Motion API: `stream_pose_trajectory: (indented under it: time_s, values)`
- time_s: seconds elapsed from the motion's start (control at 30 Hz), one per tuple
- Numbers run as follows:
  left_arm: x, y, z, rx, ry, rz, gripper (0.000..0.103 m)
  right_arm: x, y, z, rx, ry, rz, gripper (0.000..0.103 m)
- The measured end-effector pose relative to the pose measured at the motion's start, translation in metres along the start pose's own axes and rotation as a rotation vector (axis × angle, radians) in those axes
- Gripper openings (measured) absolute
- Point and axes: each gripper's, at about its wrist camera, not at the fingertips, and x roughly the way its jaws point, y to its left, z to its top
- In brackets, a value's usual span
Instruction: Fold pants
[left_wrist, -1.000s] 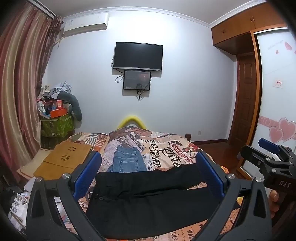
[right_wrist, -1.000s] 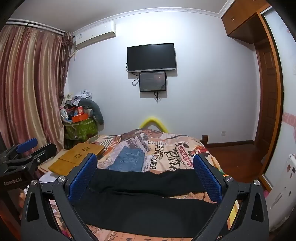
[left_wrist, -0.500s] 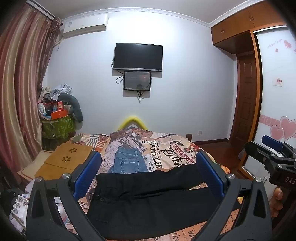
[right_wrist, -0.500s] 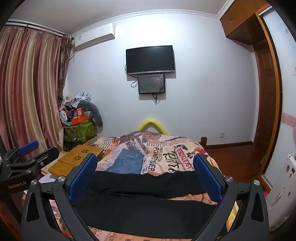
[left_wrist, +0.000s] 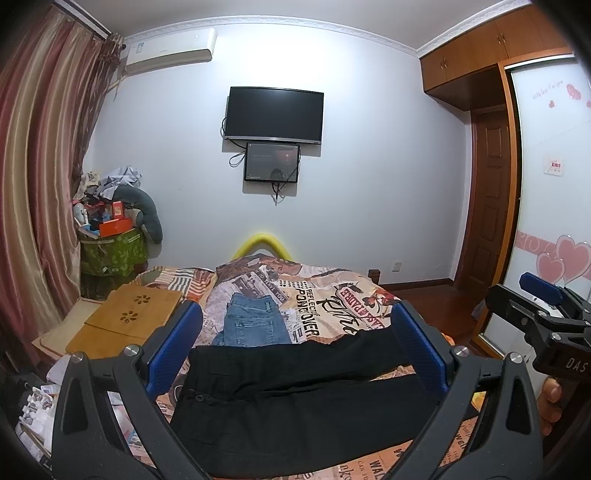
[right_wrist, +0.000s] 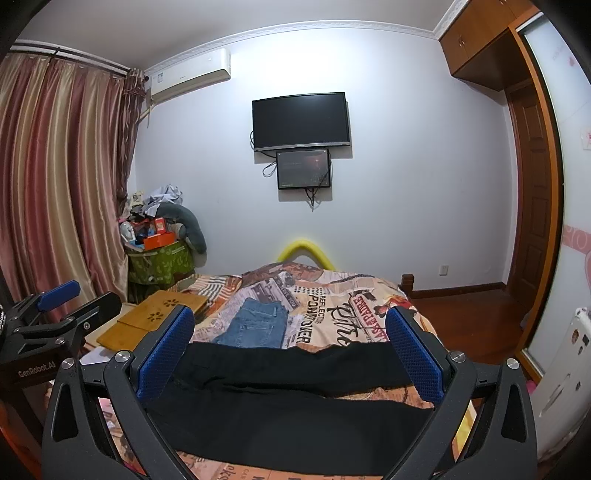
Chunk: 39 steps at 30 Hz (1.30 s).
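Observation:
Black pants (left_wrist: 295, 398) lie flat across the near end of the bed, waist to the left, both legs stretching right; they also show in the right wrist view (right_wrist: 291, 402). My left gripper (left_wrist: 295, 343) is open and empty, held above the pants. My right gripper (right_wrist: 291, 343) is open and empty, also above them. Each gripper shows at the edge of the other's view: the right one (left_wrist: 546, 314) and the left one (right_wrist: 48, 325).
Folded blue jeans (left_wrist: 255, 325) lie farther back on the printed bedspread (left_wrist: 332, 299). A wooden lap desk (left_wrist: 125, 321) sits at the bed's left, a cluttered green bin (left_wrist: 110, 254) behind it. Curtains hang left, wardrobe and door stand right.
Both views have drifted slightly, showing a little more of the bed. The pants have not moved and both grippers stay open.

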Motion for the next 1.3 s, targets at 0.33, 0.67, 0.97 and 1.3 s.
stream_pose_trajectory:
  time_s: [0.33, 0.67, 0.97, 1.3]
  values:
    - [-0.0013, 0.0018, -0.0011, -0.003, -0.01, 0.003, 0.103, -0.0006, 0.001, -0.0016, 0.0, -0.002, -0.001, 0.103]
    - [-0.0008, 0.0014, 0.0007, -0.002, -0.02, 0.005, 0.103, -0.0012, 0.002, -0.0015, -0.002, -0.002, -0.005, 0.103]
    - [-0.0007, 0.0025, -0.0003, -0.004, -0.017, 0.006, 0.103, -0.0009, 0.0027, -0.0022, -0.004, -0.003, -0.006, 0.103]
    - [-0.0001, 0.0036, -0.0008, -0.003, -0.016, 0.003, 0.103, -0.0009, 0.0002, -0.001, -0.003, -0.001, -0.009, 0.103]
